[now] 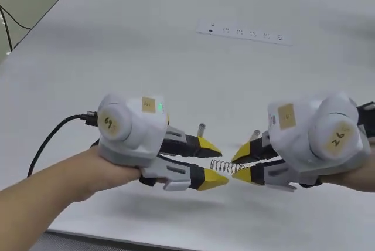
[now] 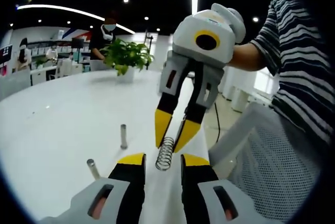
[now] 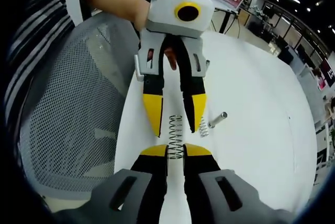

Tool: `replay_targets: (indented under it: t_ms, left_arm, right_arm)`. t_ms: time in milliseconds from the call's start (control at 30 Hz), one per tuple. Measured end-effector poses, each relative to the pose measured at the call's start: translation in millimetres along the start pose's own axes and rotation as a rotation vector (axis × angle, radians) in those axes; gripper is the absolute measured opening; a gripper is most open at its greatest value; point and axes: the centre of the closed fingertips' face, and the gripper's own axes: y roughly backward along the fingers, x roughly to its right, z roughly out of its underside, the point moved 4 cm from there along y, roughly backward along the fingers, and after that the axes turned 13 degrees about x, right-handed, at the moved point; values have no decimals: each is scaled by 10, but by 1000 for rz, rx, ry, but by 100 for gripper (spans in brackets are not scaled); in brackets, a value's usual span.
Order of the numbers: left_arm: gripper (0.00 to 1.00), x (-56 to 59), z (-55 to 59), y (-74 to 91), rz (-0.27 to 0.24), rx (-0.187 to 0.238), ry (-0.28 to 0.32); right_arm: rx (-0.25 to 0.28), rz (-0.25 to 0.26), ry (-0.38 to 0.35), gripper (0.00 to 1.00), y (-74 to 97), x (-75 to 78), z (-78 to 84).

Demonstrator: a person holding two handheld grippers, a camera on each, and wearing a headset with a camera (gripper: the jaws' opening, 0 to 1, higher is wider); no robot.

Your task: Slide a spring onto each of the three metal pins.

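Note:
A thin wire spring [image 1: 224, 167] hangs level between the two grippers near the table's front edge. My right gripper [image 1: 236, 166] is shut on one end of the spring [image 3: 176, 137]. My left gripper [image 1: 218, 163] faces it, open, its yellow tips either side of the spring's free end [image 2: 164, 154] without touching. Two short metal pins [image 1: 201, 129] [image 1: 255, 135] stand upright just behind the grippers. In the left gripper view two pins [image 2: 123, 136] [image 2: 92, 168] look bare. In the right gripper view one pin [image 3: 220, 116] seems to have a spring [image 3: 203, 127] at its base.
The white table [image 1: 176, 63] stretches away behind the pins, with a white power strip [image 1: 243, 32] at its far side. A black cable [image 1: 53, 136] trails from the left gripper. A grey mesh chair [image 3: 73, 103] stands by the table's front edge.

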Motion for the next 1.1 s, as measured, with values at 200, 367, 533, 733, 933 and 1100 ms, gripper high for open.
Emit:
replay_targets:
  t_ms: [200, 367, 533, 733, 933, 1100]
  left_arm:
    - [7, 10, -30, -24, 9, 19, -5]
    - [4, 36, -35, -35, 12, 29, -20]
    - [3, 78, -25, -26, 27, 30, -29]
    - [2, 91, -35, -8, 45, 29, -9]
    - [2, 72, -73, 18, 46, 39, -4]
    - [2, 99, -64, 21, 71, 32, 5]
  right_arm:
    - [-2, -1, 1, 8, 33, 5, -5]
    - [0, 2, 4, 8, 50, 14, -17]
    - [9, -1, -3, 7, 54, -4, -11]
    - [43, -3, 4, 8, 70, -33, -14]
    - [37, 3, -6, 12, 114, -24, 95]
    - [41, 1, 10, 13, 104, -50, 121]
